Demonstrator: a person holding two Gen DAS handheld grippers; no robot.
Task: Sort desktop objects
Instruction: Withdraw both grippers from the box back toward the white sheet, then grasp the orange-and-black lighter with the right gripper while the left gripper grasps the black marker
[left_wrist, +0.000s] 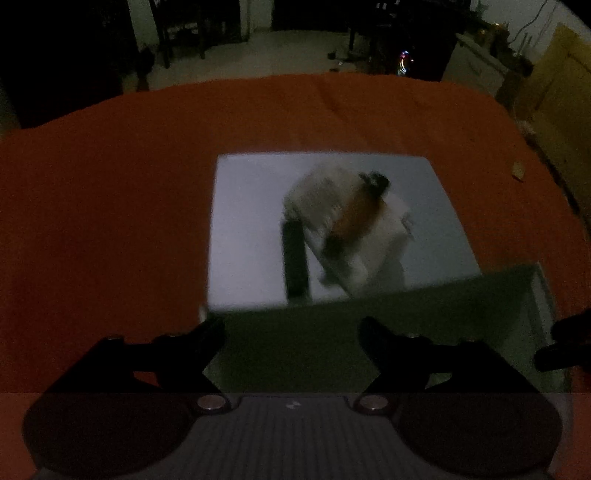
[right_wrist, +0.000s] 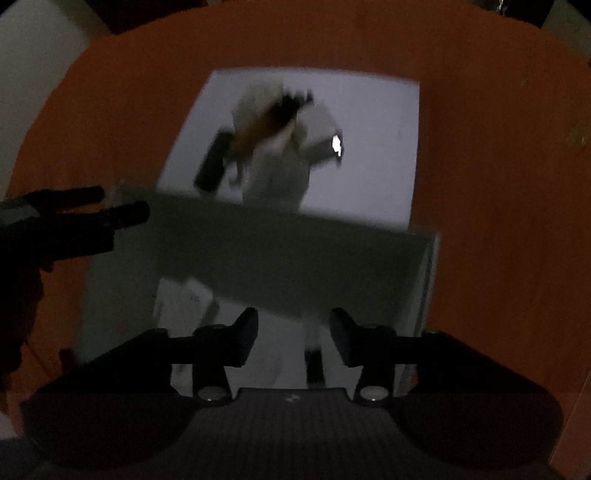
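Two claws over orange-covered tabletop (left_wrist: 110, 184), room dim, frames blurred. Left claw (left_wrist: 291, 332) spread wide, holding nothing, hovering at near edge of grey-green panel (left_wrist: 332, 339) (lid or box flap, cannot tell). Right claw (right_wrist: 293, 332) also parted, empty, above same panel. Beyond panel, white tray (left_wrist: 251, 221) carries heaped objects: white crumpled item (left_wrist: 317, 199), orange-brown piece (left_wrist: 354, 218) on top, black bar (left_wrist: 295, 258) alongside.
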